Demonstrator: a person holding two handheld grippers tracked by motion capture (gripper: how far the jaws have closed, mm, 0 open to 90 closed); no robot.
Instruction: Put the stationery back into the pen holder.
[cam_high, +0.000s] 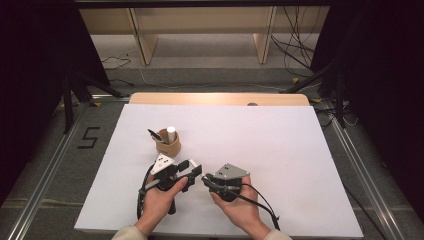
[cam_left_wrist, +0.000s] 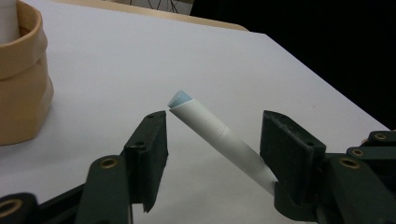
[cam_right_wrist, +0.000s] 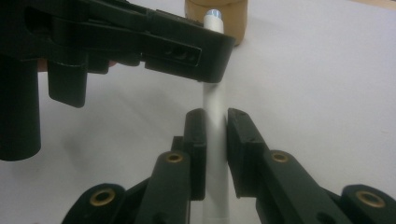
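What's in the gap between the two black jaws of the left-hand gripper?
A white marker with a pale blue end slants through the left gripper, whose jaws stand open around it, as the left gripper view shows. The right gripper clamps the marker.

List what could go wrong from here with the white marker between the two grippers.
1. The right gripper clamps the white marker while the left gripper stands open around its tip; if the right lets go before the left closes, the marker may drop onto the table.
2. The left jaws sit near the marker's end, so closing there might only pinch the tip and let it slip.
3. The tan cup is close; a swing might knock it.
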